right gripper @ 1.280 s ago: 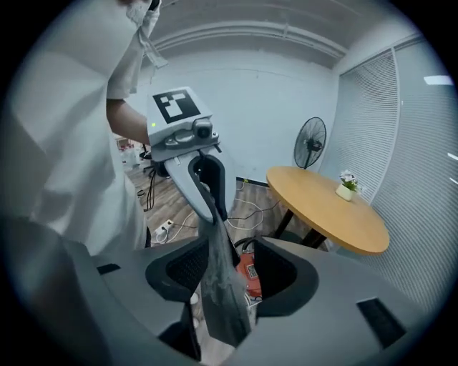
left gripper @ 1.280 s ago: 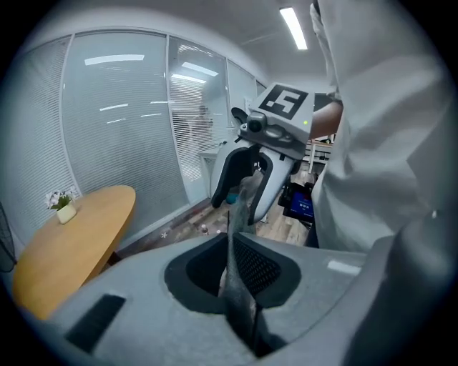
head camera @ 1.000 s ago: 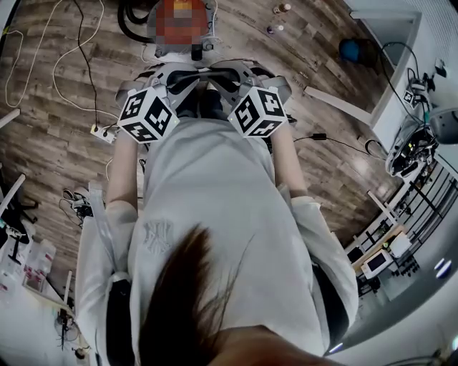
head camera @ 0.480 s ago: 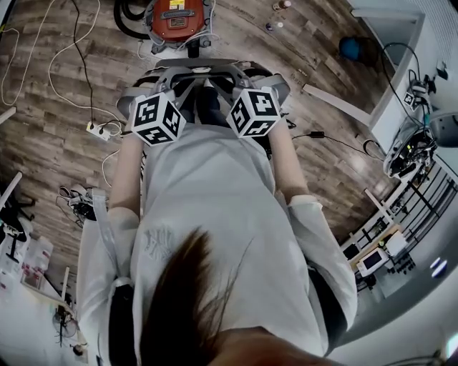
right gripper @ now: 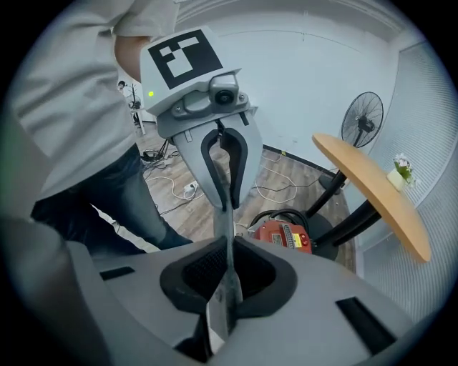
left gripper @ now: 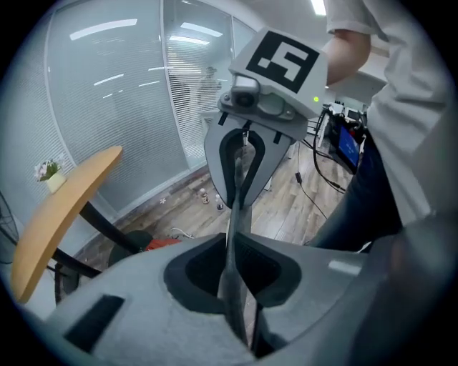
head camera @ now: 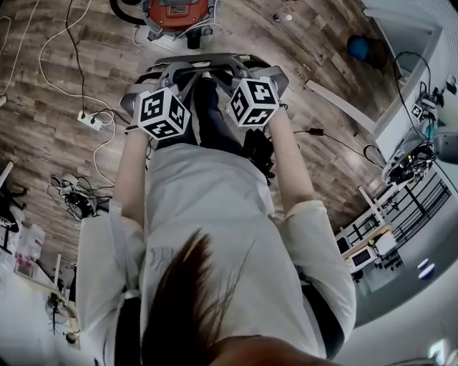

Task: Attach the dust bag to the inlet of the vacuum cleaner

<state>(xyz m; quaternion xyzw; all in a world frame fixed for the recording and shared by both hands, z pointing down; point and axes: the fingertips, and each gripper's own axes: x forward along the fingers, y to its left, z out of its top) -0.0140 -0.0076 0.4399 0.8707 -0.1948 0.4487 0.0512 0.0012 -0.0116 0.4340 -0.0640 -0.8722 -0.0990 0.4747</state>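
- Currently, the dust bag is off the floor. It is carried as a flat grey sheet, stretched between the two tongs in front of the person.
- The left tongs are pinching one edge of the bag. The thin sheet runs edge-on through the jaws, which have just been closing a little further on it.
- The right tongs are pinching the opposite edge in the same manner. Their jaws have just been closing, with the sheet between them.
- The vacuum cleaner, a red unit with a black hose, stands on the floor ahead of the person. It is beside the base of a round wooden tabletop. The bag is not touching it.
- The inlet cannot be made out in any view. Which side of the machine it faces cannot be told.
- Completed, as judged from this position:
  - The bag has been picked up.
  - A two-point hold is established.
  - The bag faces the machine.
- Remaining:
  - Bring the bag down to the machine.
  - Locate the inlet.
  - Align the bag's opening with the inlet.
  - Press the bag on until seated.
  - Release both tongs.
- Progress is judged as early, because no part of the attachment itself has begun.
- Caution: the sheet is thin and held only at its edges, so uneven pull between the two sides is likely to bend or skew it during alignment.
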